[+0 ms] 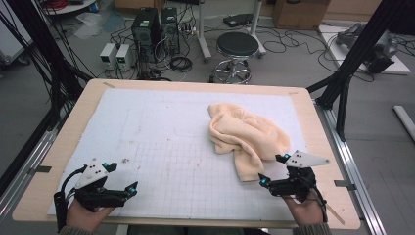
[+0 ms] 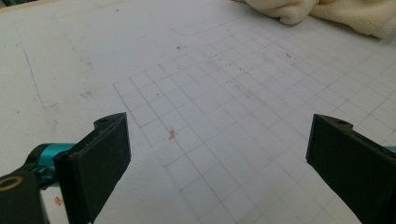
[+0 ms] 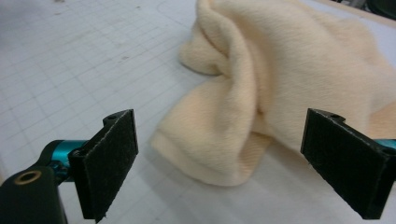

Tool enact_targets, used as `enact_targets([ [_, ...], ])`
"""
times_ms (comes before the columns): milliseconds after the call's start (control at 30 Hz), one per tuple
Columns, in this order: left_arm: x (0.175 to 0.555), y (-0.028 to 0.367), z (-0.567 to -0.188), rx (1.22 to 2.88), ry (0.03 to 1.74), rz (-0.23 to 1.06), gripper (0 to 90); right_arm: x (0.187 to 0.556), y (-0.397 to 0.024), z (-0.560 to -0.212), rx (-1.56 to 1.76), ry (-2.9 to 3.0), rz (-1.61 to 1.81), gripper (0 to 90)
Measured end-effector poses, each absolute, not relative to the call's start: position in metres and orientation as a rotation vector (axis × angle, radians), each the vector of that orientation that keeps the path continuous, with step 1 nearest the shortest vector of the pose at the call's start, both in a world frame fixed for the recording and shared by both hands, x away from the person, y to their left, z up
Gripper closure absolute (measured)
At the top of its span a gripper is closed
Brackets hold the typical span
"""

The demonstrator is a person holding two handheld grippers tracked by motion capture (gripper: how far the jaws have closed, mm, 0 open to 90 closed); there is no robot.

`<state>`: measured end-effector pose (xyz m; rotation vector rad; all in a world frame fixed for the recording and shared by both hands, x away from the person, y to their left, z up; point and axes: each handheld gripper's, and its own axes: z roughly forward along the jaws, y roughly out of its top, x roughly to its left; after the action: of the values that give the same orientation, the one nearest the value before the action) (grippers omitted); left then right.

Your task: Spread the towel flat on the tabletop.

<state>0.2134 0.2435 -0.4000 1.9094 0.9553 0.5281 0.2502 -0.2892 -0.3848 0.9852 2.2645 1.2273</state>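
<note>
My right gripper (image 1: 273, 170) is released just before the towel (image 3: 280, 84); its view shows folds. My left gripper (image 1: 122, 177), released, sees bare mat (image 2: 187, 70).

Two handheld black grippers with teal fittings, grey top plates and trailing black cables.
Left gripper (image 1: 120, 179): black body, grey three-cornered plate on top with small dark holes, teal joints at the jaw roots, black cable looping off its left side; in the left gripper view flat black rectangular jaw pads, a screw hole near each tip, a brass-ringed hole on the black bracket. Right gripper (image 1: 272, 169): same build, pale grey plate with dark dots, teal accents, black cable, fuzzy black pads. Cuffs of grey-green knit sleeves (image 1: 313, 229) at the wrists.
</note>
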Motion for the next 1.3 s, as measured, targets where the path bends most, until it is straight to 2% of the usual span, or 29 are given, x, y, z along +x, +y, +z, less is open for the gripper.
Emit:
enact_targets([
  [433,0.213,0.244,-0.400,1.906,0.956,0.531,7.0,0.306,-0.291,-0.343,0.987,2.265,1.171,10.2],
  [667,0.214,0.245,-0.400,1.902,0.957,0.532,7.0,0.336,-0.279,-0.350,1.001,2.289,1.125,10.3],
  [733,0.214,0.245,-0.400,1.905,0.957,0.532,7.0,0.342,-0.276,-0.357,1.008,2.313,1.107,16.7],
  [933,0.214,0.246,-0.400,1.905,0.959,0.533,7.0,0.354,-0.264,-0.368,0.976,2.367,1.067,24.5],
  [1000,0.214,0.246,-0.400,1.906,0.960,0.533,7.0,0.361,-0.258,-0.376,0.975,2.396,1.035,31.9],
  [1100,0.215,0.245,-0.400,1.905,0.963,0.531,7.0,0.365,-0.255,-0.382,0.989,2.420,0.997,35.6],
  [1133,0.215,0.245,-0.400,1.905,0.962,0.532,7.0,0.370,-0.253,-0.388,1.003,2.440,0.975,41.2],
  [1300,0.216,0.246,-0.401,1.908,0.961,0.531,7.0,0.378,-0.250,-0.399,1.049,2.461,0.941,54.6],
])
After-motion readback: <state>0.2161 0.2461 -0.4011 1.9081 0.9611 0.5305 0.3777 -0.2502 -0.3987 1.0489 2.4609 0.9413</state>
